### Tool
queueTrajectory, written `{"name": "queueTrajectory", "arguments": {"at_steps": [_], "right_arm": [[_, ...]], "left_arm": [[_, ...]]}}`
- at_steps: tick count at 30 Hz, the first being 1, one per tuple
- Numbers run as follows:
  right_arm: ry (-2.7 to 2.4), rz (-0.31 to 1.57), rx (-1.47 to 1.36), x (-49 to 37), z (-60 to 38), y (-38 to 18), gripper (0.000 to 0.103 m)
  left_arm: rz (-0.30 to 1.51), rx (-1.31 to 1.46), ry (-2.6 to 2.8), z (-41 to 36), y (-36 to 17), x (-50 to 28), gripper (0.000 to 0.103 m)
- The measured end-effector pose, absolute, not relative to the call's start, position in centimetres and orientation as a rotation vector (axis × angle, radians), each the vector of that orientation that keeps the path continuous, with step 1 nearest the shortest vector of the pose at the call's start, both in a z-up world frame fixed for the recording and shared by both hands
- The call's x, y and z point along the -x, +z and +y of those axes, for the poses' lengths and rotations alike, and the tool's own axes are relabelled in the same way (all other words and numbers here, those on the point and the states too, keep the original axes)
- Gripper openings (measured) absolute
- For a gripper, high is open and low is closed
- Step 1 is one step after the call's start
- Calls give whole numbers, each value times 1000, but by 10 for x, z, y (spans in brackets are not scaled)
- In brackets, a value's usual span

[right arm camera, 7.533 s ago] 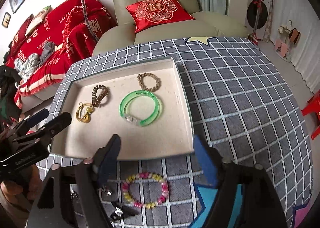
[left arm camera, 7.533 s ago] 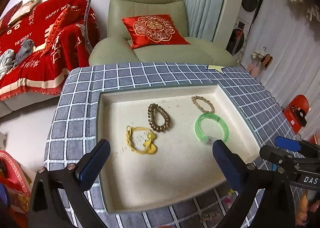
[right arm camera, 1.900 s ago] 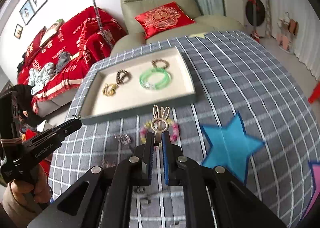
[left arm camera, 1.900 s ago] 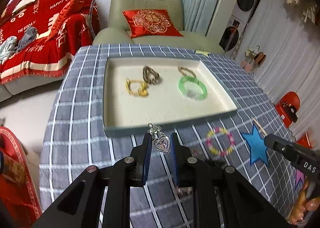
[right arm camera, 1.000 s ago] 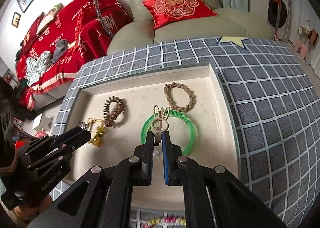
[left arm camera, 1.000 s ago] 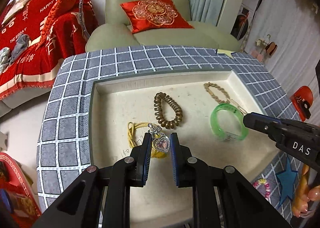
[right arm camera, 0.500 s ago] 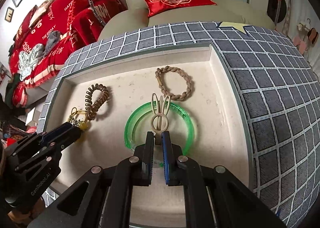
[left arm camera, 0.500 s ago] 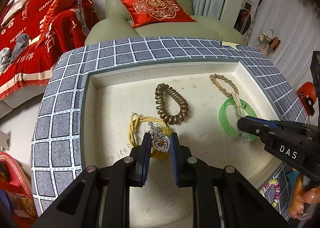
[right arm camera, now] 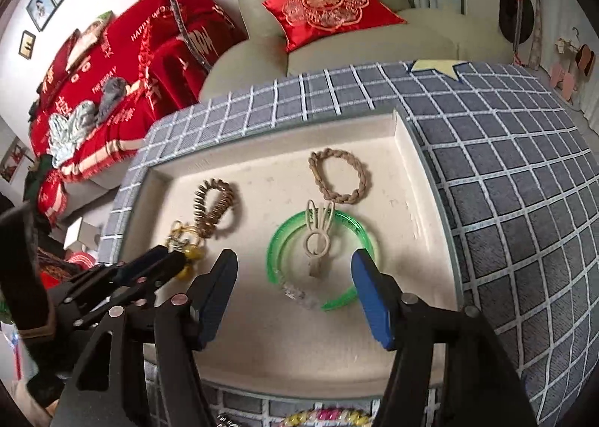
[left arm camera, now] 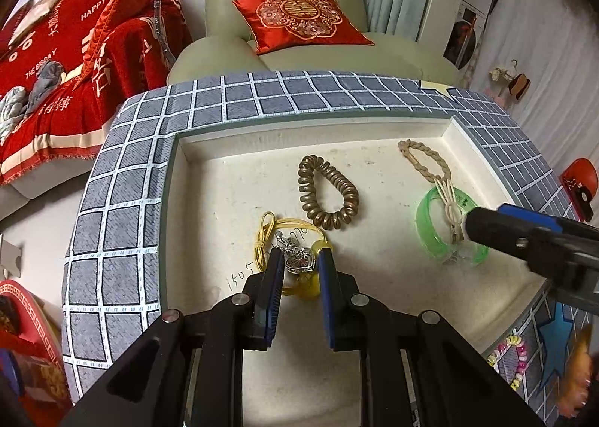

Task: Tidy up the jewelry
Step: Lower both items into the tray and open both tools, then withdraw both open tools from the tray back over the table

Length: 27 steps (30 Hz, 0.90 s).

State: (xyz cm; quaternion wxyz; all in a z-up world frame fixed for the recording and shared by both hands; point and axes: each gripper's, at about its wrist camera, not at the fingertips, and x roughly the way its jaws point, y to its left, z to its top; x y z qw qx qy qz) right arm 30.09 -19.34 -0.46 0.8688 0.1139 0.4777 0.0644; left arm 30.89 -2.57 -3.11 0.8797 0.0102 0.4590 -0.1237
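Right wrist view looks down on the cream tray (right arm camera: 406, 180) sitting on the grey checked tablecloth (right arm camera: 524, 202), and the sorting looks well along: a braided tan band (right arm camera: 338, 176), a coiled bronze hair tie (right arm camera: 215, 208), a yellow cord bracelet (left arm camera: 267, 236) and a green bangle (right arm camera: 322, 251) already lie inside, and the beige rabbit clip (right arm camera: 318, 236) now rests free across the bangle. Its carrier, the right gripper (right arm camera: 294, 294), has just been opening; its jaws stand spread with the clip lying beyond the fingertips and no pad touching it, so that piece reads as delivered. Left wrist view shows the left gripper (left arm camera: 299, 266) low over the tray with its jaws pinched on a silver heart pendant (left arm camera: 297, 258), held just above the yellow cord bracelet; that piece is not yet set down. Still outside the tray, a pastel bead bracelet (left arm camera: 509, 359) lies on the cloth near the front rim, so I judge at least that and the pendant remain. Readable writing: handwritten digits "1505" (left arm camera: 241, 273) on the tray floor beside the left jaws, "HAPPY W…DING" and "THE BIGDAY" on the red throw (left arm camera: 75, 52); lettering on the gripper bodies is too blurred to read
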Motion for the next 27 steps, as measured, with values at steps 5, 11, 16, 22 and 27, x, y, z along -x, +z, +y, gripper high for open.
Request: {"name": "queueTrajectory", "arguments": {"at_steps": [5, 11, 16, 22, 27], "right_arm": [[123, 971, -239, -283, -193, 10, 68], [101, 956, -251, -263, -202, 20, 74], [83, 943, -234, -242, -205, 27, 75], [67, 937, -245, -214, -210, 27, 75], [45, 943, -259, -193, -217, 25, 75]], "left_arm": [[937, -18, -252, -26, -26, -304, 35], [902, -11, -245, -23, -14, -293, 35], [873, -7, -238, -19, -2, -280, 35], [862, 3, -258, -13, 7, -260, 35], [859, 7, -280, -13, 10, -243, 36]]}}
